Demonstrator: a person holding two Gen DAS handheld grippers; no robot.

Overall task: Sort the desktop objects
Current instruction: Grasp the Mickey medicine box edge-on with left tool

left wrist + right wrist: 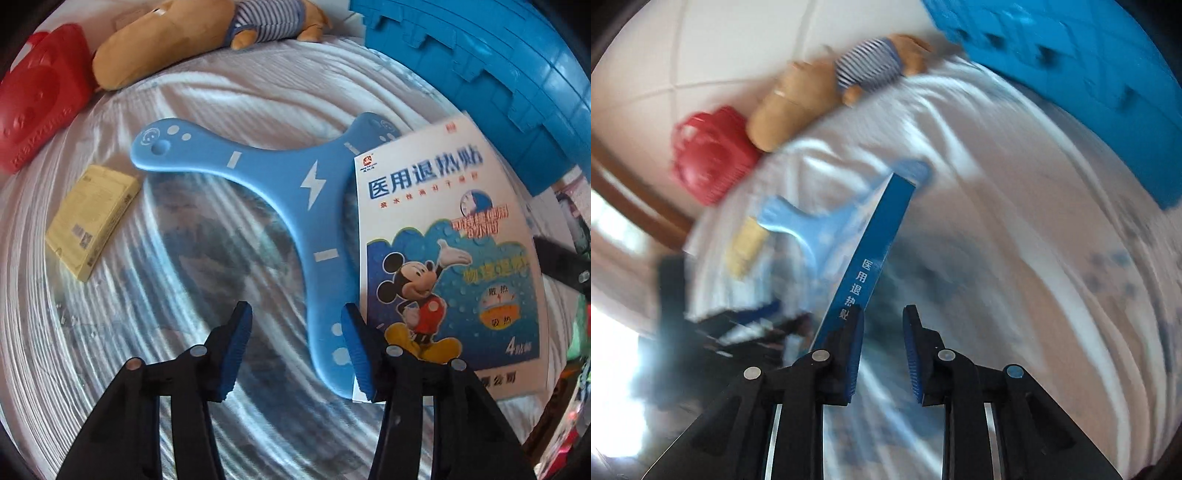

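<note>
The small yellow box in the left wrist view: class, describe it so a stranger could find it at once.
Start from the white cloth covering the surface, then find the blue three-armed boomerang at its middle. The yellow box lies flat just left of it, apart: the only yellow, palm-sized, rectangular item there.

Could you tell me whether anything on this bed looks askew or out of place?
Yes: the fever patch box is tipped up on edge rather than lying flat, and it overlaps one arm of the blue boomerang.

Your blue three-armed boomerang (295, 184) lies flat on the white cloth. The cartoon-printed medicine box (447, 251) overlaps its right edge, tilted. A small yellow box (92, 218) rests apart, left.
</note>
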